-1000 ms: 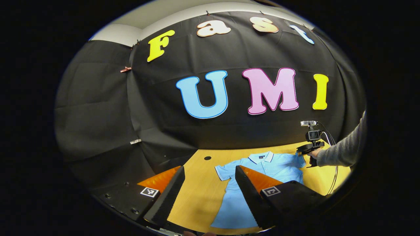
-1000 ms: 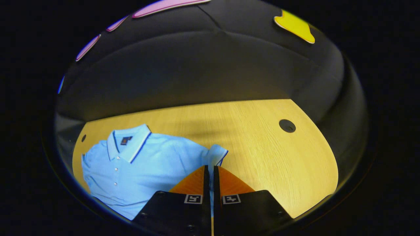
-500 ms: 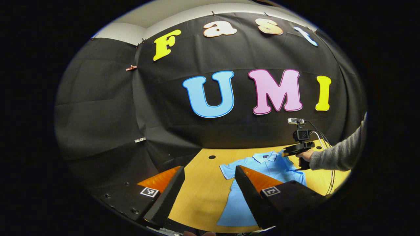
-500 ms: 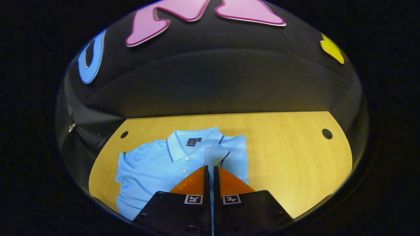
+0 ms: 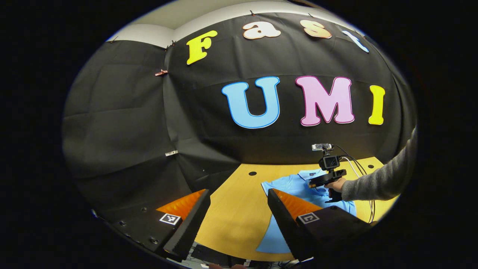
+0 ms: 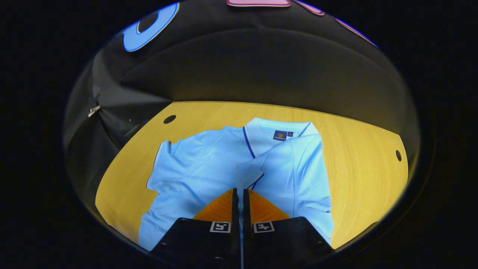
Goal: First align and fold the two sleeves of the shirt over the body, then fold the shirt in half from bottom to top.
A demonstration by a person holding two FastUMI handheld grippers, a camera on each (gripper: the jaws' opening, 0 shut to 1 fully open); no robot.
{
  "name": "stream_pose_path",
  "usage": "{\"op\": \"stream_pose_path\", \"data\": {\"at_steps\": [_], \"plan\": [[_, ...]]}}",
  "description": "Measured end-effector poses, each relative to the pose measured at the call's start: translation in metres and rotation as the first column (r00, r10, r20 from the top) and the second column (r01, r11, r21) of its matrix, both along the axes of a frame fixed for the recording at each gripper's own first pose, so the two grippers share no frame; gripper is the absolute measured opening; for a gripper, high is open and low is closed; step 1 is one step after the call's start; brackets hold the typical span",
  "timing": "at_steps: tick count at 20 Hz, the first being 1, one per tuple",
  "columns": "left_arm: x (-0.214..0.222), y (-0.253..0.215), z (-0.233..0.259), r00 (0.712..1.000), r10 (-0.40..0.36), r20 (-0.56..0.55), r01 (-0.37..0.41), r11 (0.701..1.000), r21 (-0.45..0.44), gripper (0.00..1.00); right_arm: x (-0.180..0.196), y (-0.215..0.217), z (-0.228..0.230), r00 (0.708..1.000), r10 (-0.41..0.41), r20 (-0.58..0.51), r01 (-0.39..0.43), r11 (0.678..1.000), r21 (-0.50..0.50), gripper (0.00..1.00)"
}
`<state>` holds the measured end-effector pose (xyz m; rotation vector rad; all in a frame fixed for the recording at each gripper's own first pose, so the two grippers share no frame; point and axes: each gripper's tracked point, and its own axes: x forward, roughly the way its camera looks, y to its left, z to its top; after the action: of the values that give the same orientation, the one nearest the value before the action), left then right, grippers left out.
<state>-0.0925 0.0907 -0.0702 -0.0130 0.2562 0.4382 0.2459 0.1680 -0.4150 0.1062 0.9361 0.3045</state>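
The right gripper (image 6: pixel 239 191) is pinched tight on one sleeve (image 6: pixel 249 175) of the shirt (image 6: pixel 194 175), carrying it across the chest just ahead of its tips. I'd lay the cuff flat below the collar (image 6: pixel 261 132) with the fold edge straight before letting go. The left gripper (image 5: pixel 239 203) hangs wide open and empty, shirt ahead and right of it. Soft light-blue knit with dark piping, on a smooth wooden table (image 6: pixel 358 168).
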Motion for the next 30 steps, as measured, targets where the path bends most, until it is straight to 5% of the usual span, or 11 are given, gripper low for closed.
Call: {"op": "stream_pose_path", "data": {"at_steps": [8, 10, 12, 19, 25, 30], "plan": [[0.0, 0.01, -0.002, 1.0, 0.011, 0.001, -0.011, 1.0, -0.008, 0.98, -0.008, -0.002, -0.02, 0.998, -0.024, -0.058, 0.022, 0.999, -0.026, 0.07], [0.0, 0.011, -0.003, 1.0, 0.009, 0.001, -0.009, 1.0, -0.008, 0.98, -0.009, 0.0, -0.02, 0.998, -0.029, -0.062, 0.028, 0.999, -0.022, 0.17], [0.001, 0.012, -0.002, 1.0, 0.005, 0.002, -0.005, 1.0, -0.01, 0.98, -0.008, 0.0, -0.021, 0.997, -0.034, -0.062, 0.033, 0.999, -0.024, 0.11], [0.002, 0.018, -0.002, 1.0, -0.001, 0.01, 0.001, 1.0, -0.011, 0.98, -0.011, 0.007, -0.016, 0.999, -0.029, -0.039, 0.027, 0.998, -0.051, 0.72], [0.009, 0.022, -0.001, 0.999, -0.026, 0.031, 0.027, 0.999, -0.02, 0.98, 0.003, 0.001, 0.048, 0.99, -0.076, 0.116, 0.074, 0.997, 0.024, 0.86], [0.047, 0.019, -0.005, 0.992, -0.105, 0.066, 0.108, 0.993, -0.047, 0.98, -0.006, -0.018, 0.162, 0.939, -0.112, 0.325, 0.074, 0.989, 0.129, 0.85]]}}
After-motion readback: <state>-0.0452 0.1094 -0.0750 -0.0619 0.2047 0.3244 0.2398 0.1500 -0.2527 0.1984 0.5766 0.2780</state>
